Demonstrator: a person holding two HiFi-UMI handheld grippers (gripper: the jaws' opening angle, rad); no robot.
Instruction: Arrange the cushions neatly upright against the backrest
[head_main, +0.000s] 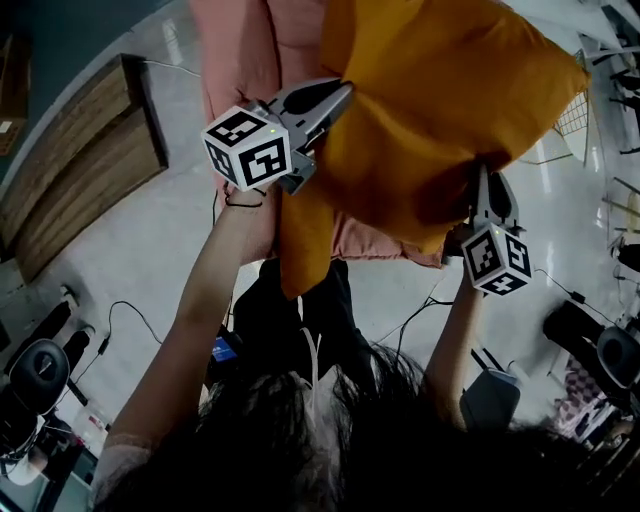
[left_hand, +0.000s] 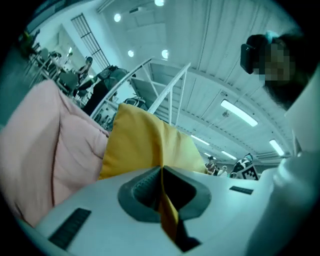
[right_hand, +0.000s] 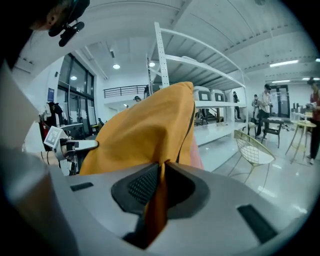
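**Position.** The orange cushion (head_main: 440, 110) is held clear of any support, between the two grippers and above the pink upholstery (head_main: 250, 50). The left gripper (head_main: 338, 98) is clamped on the cushion's left edge. The right gripper (head_main: 484, 182) is clamped on its near right edge. In each gripper view a fold of orange cloth is seen pinched between closed jaws.

**Progress.** The cushion is judged to be picked up and nothing more. It is not yet set upright. No backrest can be identified in any view, so the placing is judged wholly outstanding. Whether the pink upholstery is a seat or a further cushion cannot be told.

**Views compared.**
- Both grips are shown together only in the head view, along with the cushion's hanging left corner and the pale floor (head_main: 150, 250) beneath.
- The pinched cloth itself is shown only in the gripper views.
- A wire chair (right_hand: 252, 150), well apart on the right, is recorded in the right gripper view alone.
- Quilted seams on the pink upholstery are recorded in the left gripper view alone.
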